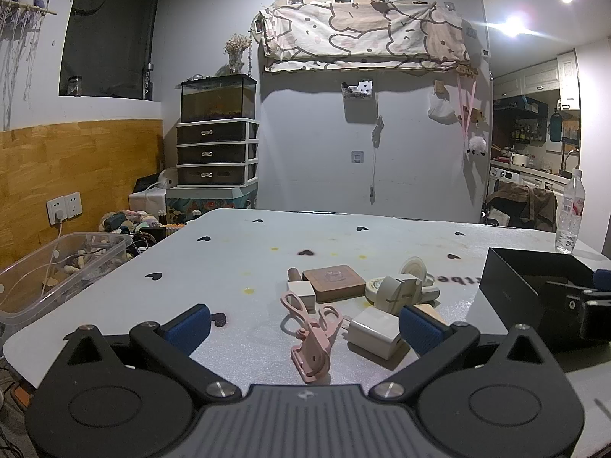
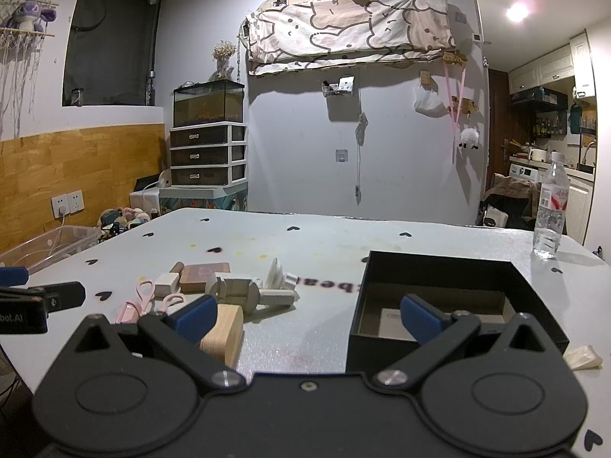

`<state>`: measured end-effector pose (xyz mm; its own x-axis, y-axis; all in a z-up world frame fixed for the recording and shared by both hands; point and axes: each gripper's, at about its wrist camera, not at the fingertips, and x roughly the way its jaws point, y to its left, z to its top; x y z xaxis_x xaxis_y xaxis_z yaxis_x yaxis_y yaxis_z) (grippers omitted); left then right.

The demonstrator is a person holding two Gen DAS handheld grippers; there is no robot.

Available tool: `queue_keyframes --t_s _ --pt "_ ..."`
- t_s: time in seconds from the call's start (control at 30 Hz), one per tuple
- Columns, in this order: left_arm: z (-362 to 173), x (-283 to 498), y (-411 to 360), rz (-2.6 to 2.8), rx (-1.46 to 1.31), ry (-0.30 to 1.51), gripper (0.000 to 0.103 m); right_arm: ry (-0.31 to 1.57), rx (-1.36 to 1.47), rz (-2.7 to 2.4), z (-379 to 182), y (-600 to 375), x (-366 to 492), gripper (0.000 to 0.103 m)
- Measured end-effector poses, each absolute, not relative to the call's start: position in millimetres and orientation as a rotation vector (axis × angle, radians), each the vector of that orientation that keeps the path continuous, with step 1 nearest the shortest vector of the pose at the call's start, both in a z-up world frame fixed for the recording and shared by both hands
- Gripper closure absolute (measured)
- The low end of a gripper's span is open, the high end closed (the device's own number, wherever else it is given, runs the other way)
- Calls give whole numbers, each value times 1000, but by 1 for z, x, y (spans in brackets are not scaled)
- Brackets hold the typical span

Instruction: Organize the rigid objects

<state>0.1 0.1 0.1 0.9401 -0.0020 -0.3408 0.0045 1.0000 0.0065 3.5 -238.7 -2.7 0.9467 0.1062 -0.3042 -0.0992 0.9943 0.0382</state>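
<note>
Small rigid objects lie clustered mid-desk, left of an open black box. Left tool and right tool both gape, holding nothing. Only the right view shows the box's interior.

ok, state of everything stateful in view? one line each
left gripper: open, empty, low over the table
right gripper: open, empty
black square cardboard box: lid off, holds only a flat card
clear plastic water bottle: upright, capped
pink plastic clip: lying flat between the left fingers, ungripped
white charger cube: lying on its side
clear plastic storage bin: open, no lid
</note>
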Motion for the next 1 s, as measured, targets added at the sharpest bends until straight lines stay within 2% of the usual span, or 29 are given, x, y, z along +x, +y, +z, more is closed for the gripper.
queue_keyframes --t_s 1.0 --pt "0 0 0 -3 6 348 0 315 23 105 -4 -238 5 0"
